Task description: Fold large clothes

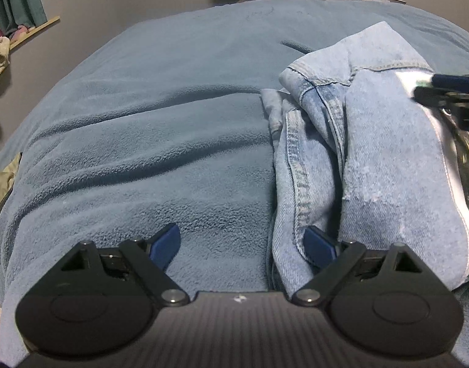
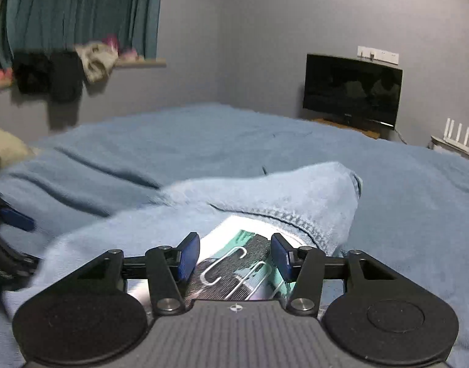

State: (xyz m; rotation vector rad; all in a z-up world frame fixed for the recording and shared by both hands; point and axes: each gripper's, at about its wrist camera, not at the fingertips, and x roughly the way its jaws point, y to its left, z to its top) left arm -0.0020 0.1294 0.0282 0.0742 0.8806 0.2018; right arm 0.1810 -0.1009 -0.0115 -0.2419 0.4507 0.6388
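A light blue denim garment point(image 1: 372, 153) lies bunched on the blue fleece blanket point(image 1: 158, 138), at the right of the left wrist view. My left gripper point(image 1: 242, 247) is open, low over the blanket; its right finger point(image 1: 318, 247) touches the denim's left edge. The denim point(image 2: 234, 202) also shows in the right wrist view, partly over a white garment with a teal and black print point(image 2: 237, 263). My right gripper point(image 2: 234, 256) is open, its fingers either side of the print. The right gripper also shows at the right edge of the left wrist view point(image 1: 449, 92).
A dark television point(image 2: 352, 90) stands past the bed's far edge, with a white router point(image 2: 458, 135) beside it. A shelf with clothes point(image 2: 66, 70) and teal curtains point(image 2: 81, 9) are on the left wall. An olive cloth point(image 1: 1, 184) lies at the bed's left edge.
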